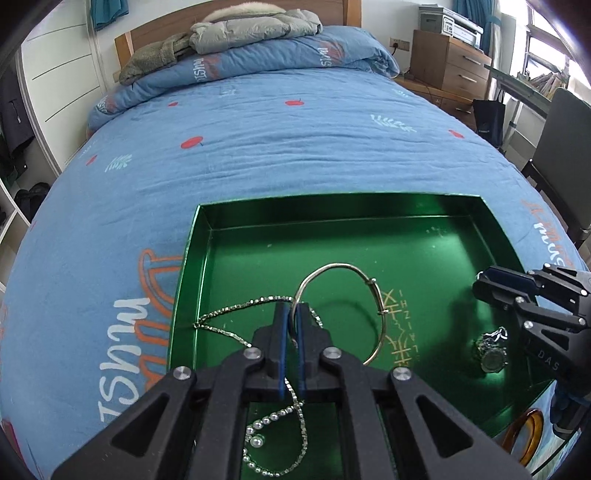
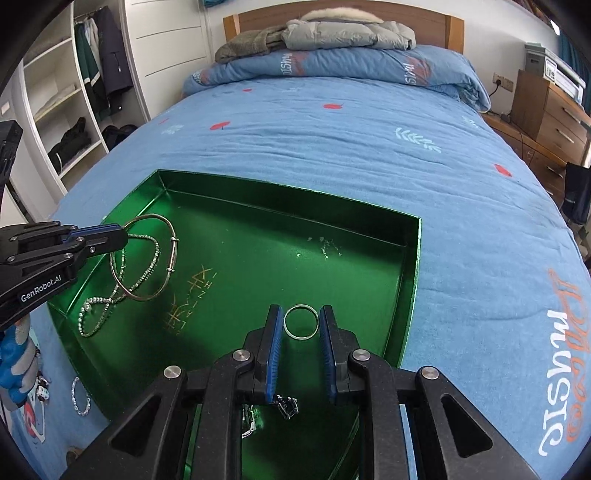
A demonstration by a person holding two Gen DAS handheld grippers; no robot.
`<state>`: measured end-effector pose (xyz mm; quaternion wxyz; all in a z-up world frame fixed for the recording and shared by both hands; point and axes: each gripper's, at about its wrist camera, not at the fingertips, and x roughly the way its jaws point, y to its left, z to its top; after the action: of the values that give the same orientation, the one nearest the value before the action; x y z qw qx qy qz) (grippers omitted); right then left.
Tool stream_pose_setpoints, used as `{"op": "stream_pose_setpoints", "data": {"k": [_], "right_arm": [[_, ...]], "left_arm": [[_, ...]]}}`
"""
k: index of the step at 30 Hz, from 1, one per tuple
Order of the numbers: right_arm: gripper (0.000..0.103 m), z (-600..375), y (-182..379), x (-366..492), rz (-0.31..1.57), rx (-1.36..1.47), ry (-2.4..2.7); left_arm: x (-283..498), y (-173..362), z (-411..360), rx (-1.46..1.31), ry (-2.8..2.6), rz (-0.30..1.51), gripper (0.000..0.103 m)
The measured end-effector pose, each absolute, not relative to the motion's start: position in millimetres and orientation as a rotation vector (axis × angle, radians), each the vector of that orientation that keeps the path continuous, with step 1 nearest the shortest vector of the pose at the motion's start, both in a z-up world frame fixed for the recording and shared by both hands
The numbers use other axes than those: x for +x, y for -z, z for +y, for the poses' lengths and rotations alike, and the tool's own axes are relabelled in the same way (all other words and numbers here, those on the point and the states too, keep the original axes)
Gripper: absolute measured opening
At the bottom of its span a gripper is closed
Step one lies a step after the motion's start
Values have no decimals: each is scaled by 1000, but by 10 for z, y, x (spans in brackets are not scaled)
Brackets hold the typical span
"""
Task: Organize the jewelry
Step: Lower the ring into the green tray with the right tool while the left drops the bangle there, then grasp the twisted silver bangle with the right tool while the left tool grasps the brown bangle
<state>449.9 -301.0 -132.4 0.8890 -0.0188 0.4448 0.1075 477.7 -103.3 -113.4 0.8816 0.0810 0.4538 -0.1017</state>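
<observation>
A green metal tray (image 1: 199, 236) (image 2: 410, 266) lies on the blue bed. My left gripper (image 1: 293, 314) (image 2: 123, 236) is shut on a silver bangle (image 1: 384, 295) (image 2: 171, 254) and holds it over the tray's left side. A silver chain necklace (image 1: 236, 306) (image 2: 147, 273) and a beaded strand (image 1: 266, 419) lie beneath it. My right gripper (image 2: 300, 325) (image 1: 480, 284) is open over the tray's right part, with a small ring (image 2: 300, 321) lying flat between its fingers. A watch (image 1: 493, 354) (image 2: 286, 404) lies under the right gripper.
A beaded bracelet (image 2: 79, 397) and an amber bangle (image 1: 524, 439) lie on the bedspread outside the tray's near edge. A folded duvet and jackets (image 1: 255, 33) lie at the head of the bed. A chair (image 1: 565, 162) and drawers (image 1: 454, 62) stand on the right.
</observation>
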Motion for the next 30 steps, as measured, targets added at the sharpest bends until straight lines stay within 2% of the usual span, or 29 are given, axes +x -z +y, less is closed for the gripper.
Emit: {"op": "stream_pose_setpoints", "data": {"k": [7, 11, 17, 21, 30], "right_arm": [[21, -3054, 1421, 4551, 952, -31, -205], [41, -3069, 1311, 4490, 944, -28, -189], [41, -3203, 863, 3975, 844, 32, -206], [41, -3278, 565, 3444, 786, 41, -216], [41, -3426, 256, 2301, 743, 35, -200]], "left_arm": [[4913, 1302, -987, 158, 190, 996, 5], [4827, 1117, -907, 140, 199, 965, 6], [4331, 625, -704, 149, 206, 869, 8], [3838, 358, -522, 142, 213, 823, 22], [2885, 153, -144, 109, 215, 808, 22]]}}
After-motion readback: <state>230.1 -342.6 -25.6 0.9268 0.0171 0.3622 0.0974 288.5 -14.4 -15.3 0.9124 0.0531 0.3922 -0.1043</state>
